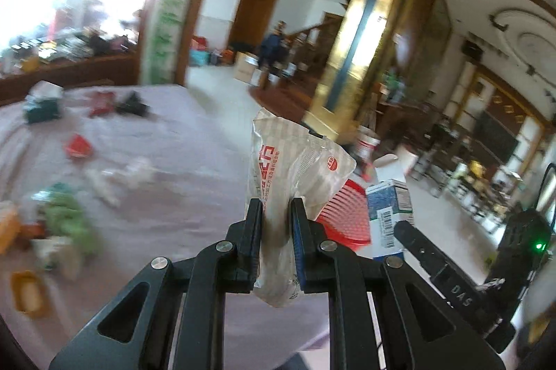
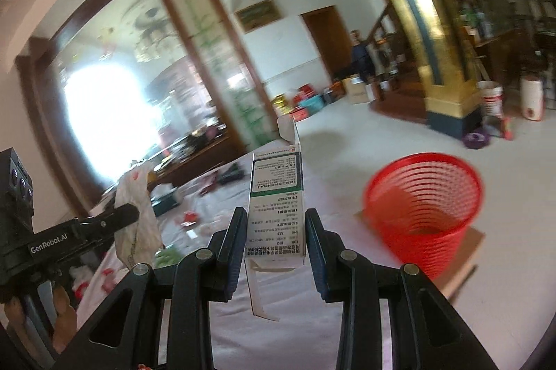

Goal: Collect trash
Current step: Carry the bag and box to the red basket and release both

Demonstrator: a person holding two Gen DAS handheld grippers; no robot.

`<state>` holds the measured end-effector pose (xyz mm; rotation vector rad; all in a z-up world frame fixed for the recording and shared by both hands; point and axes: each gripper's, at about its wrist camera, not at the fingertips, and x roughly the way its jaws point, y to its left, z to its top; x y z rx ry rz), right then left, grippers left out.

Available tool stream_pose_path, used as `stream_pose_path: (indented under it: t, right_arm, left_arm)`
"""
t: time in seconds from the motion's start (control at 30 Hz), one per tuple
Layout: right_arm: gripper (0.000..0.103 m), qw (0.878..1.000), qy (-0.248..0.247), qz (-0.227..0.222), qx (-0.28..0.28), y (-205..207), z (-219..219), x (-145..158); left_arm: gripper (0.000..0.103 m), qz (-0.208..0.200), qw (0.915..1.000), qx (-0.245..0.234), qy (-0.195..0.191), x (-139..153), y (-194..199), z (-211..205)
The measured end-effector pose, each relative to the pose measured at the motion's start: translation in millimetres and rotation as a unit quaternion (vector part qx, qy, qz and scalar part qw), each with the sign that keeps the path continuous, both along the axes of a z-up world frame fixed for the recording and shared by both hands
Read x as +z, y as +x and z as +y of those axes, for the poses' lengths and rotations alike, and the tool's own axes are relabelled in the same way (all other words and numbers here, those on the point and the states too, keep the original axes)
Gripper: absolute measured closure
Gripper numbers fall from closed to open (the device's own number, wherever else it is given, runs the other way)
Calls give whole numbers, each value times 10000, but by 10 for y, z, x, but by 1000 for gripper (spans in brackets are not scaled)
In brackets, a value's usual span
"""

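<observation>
My left gripper (image 1: 275, 206) is shut on a crumpled clear plastic wrapper (image 1: 295, 161) with red print, held upright above the table. My right gripper (image 2: 276, 218) is shut on a white and green medicine box (image 2: 278, 196) with an open top flap. The box also shows in the left wrist view (image 1: 389, 206), and the wrapper in the right wrist view (image 2: 137, 217). A red mesh wastebasket (image 2: 422, 213) stands on a cardboard sheet to the right of the right gripper; part of it shows behind the wrapper in the left wrist view (image 1: 347, 217).
A table with a pale pink cloth (image 1: 173, 161) holds scattered trash: a red wrapper (image 1: 79, 145), white crumpled plastic (image 1: 118, 177), green packets (image 1: 66, 213), a dark green box (image 1: 41, 109). A gold pillar (image 2: 441, 57) and buckets (image 2: 490, 98) stand on the floor beyond.
</observation>
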<state>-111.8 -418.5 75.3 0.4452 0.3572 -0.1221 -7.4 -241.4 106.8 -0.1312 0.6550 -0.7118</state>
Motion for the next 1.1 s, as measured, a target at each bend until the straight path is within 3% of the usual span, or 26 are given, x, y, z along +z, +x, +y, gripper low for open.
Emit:
stream_pose_path:
  t: [0.2, 0.3, 0.47, 0.63, 0.8, 1.1]
  right_arm:
    - [68, 9979, 223, 131, -596, -157, -577, -114]
    - [67, 9962, 347, 177, -778, -141, -825, -146]
    - [67, 9938, 493, 251, -968, -71, -1175, -257]
    - [67, 9924, 614, 309, -1016, 17, -1376, -373]
    - [67, 9912, 708, 430, -1032, 175, -1554, -473]
    - [67, 9888, 733, 725, -1079, 373, -1709, -618]
  left_arm:
    - [87, 203, 9986, -433, 230, -116, 149, -754]
    - [87, 509, 9966, -618, 206, -196, 318, -1016]
    - [87, 689, 9948, -756, -5, -247, 515, -1351]
    - [87, 676, 9945, -803, 35, -326, 654, -1733]
    - [87, 830, 9931, -815, 171, -595, 874, -2098]
    - [87, 1140, 9883, -873, 508, -991, 1145, -2403]
